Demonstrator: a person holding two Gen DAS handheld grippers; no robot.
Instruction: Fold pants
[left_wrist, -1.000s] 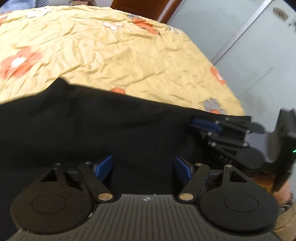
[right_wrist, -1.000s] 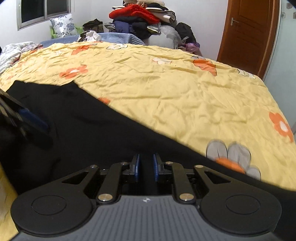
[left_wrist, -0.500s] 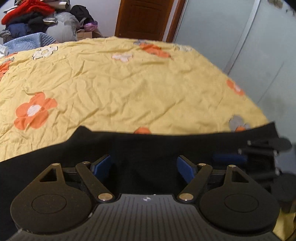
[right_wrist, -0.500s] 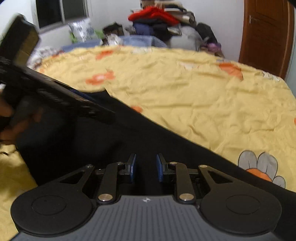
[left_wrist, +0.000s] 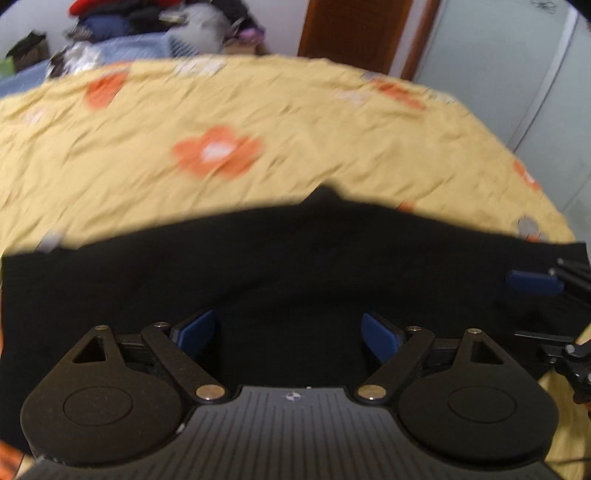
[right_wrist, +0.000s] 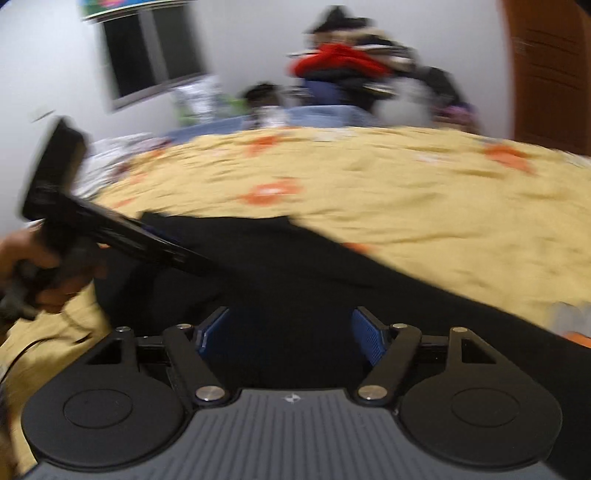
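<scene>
Fingers spread wide on both our grippers, with the black pants below them on the bed

Our left gripper (left_wrist: 288, 332) hangs over the pants (left_wrist: 295, 266), blue fingers (left_wrist: 194, 330) apart and holding nothing; our right gripper (right_wrist: 291, 334) does the same, its fingers (right_wrist: 365, 336) apart over the dark cloth. The pants lie in a wide band across the near edge of the yellow flowered bedspread (left_wrist: 258, 122). From the right view our left hand (right_wrist: 33, 273) grips its tool at the left edge. Both views are blurred
</scene>
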